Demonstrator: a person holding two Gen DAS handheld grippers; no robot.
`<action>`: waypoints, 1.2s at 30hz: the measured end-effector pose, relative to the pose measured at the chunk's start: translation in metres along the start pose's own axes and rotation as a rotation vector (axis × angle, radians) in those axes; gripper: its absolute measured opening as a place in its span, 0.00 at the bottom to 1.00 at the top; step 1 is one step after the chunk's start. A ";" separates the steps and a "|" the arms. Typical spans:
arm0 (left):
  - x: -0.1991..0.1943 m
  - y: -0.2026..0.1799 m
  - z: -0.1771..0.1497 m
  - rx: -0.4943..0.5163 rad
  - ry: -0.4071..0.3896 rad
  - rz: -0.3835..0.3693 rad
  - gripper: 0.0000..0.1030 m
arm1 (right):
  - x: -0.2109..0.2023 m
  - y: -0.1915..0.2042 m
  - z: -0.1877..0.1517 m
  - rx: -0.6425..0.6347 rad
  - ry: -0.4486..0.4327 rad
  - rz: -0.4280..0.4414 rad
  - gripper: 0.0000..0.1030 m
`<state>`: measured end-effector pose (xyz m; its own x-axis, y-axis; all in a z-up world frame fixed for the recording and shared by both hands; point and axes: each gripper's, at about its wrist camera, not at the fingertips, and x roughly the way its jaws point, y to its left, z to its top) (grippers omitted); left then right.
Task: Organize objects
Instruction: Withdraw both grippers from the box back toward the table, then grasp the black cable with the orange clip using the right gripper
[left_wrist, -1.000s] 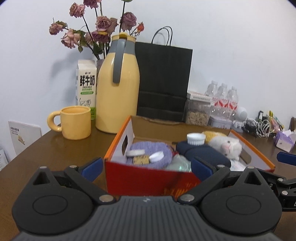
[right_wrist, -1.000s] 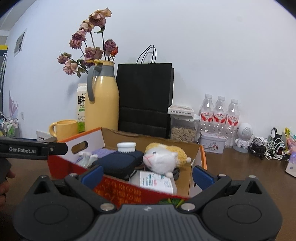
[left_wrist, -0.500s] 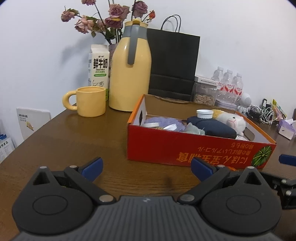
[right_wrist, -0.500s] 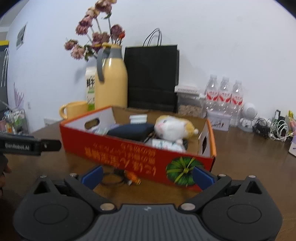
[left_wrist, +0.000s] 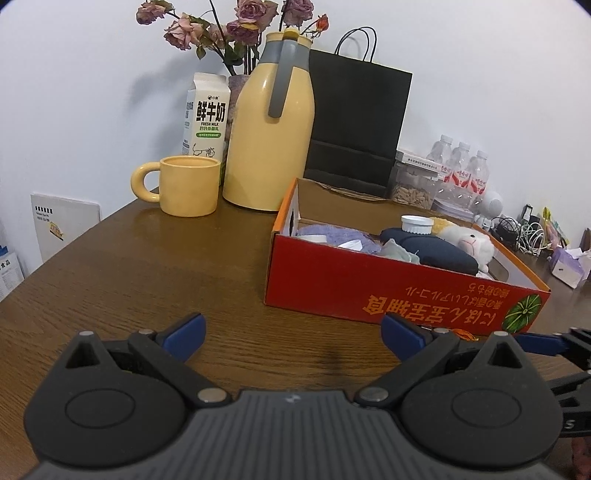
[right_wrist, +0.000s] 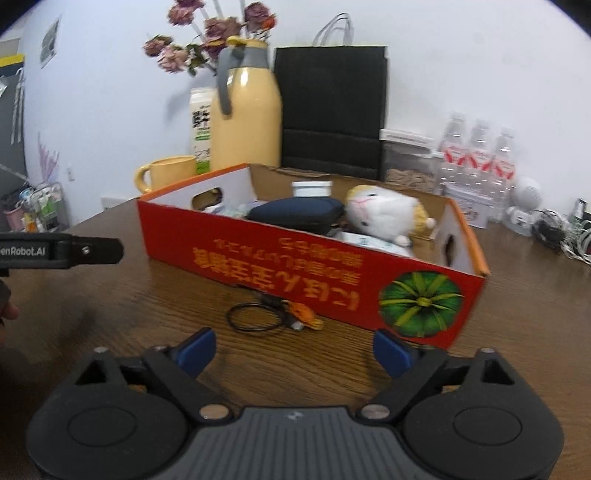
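Both grippers have pulled back from the glossy red cardboard box (right_wrist: 310, 266). Right gripper (right_wrist: 293, 350), jaws just narrowing but empty, faces a thin black cable loop (right_wrist: 255, 317) on woodgrain table (left_wrist: 147, 277). Left gripper (left_wrist: 291, 334) gapes, released.

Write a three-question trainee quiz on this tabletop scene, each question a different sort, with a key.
1. True or false: the coiled black cable lies inside the red box.
2. Multiple choice: what stands directly left of the yellow thermos in the left wrist view? A) water bottles B) milk carton C) tissue pack
3. Fill in: the white plush toy lies beside a dark ____ pouch in the box.

Key: 1 false, it lies on the table in front of the box; 2 B; 3 blue.
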<state>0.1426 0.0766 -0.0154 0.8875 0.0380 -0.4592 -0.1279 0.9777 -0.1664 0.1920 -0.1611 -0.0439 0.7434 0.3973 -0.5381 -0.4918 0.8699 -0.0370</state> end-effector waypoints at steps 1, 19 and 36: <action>0.000 0.000 0.000 0.002 0.003 -0.002 1.00 | 0.003 0.003 0.002 -0.010 0.005 0.009 0.78; 0.001 0.000 -0.002 -0.007 0.020 -0.024 1.00 | 0.035 0.013 0.015 -0.034 0.067 0.052 0.42; 0.005 -0.001 -0.004 -0.003 0.033 0.008 1.00 | 0.012 0.018 0.009 -0.058 -0.001 0.082 0.02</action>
<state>0.1459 0.0747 -0.0209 0.8716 0.0391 -0.4887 -0.1363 0.9769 -0.1649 0.1962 -0.1379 -0.0440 0.6999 0.4673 -0.5402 -0.5768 0.8159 -0.0415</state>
